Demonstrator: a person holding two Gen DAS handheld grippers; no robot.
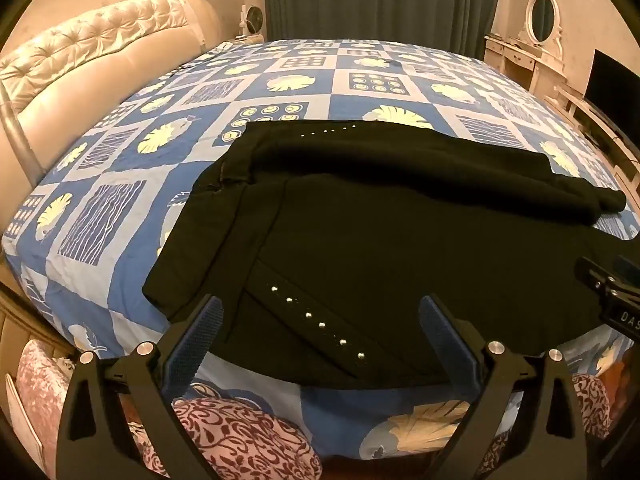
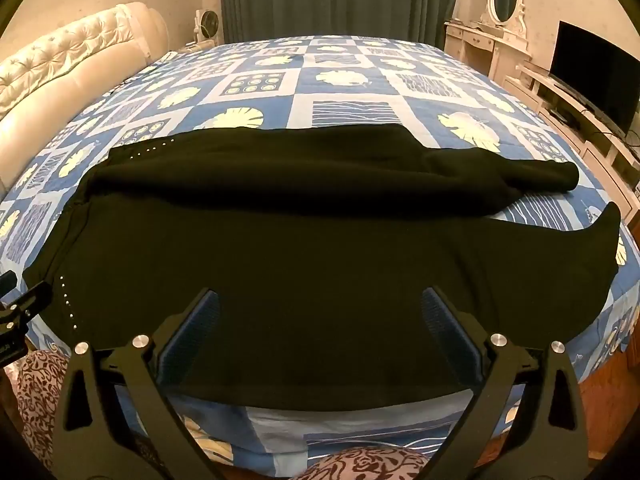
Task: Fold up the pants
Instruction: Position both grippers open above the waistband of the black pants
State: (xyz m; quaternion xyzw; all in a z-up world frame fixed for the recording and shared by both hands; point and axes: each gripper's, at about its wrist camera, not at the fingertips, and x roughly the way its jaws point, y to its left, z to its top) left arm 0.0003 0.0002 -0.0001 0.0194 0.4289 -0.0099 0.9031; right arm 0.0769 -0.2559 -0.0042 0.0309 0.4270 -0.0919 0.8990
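Black pants [image 2: 280,248] flat across patterned bedspread [image 2: 344,84]

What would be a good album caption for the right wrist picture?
Open right tongs poised at the near edge of black pants spread across a blue patterned bed.

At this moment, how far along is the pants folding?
Early. Done: the black pants lie spread lengthwise on the blue patterned bedspread, the two legs side by side and parted at the cuffs. In hand: nothing; the left tool and the right tool are both open over the near edge of the pants, gripping no fabric. Left: every fold, legs together first.
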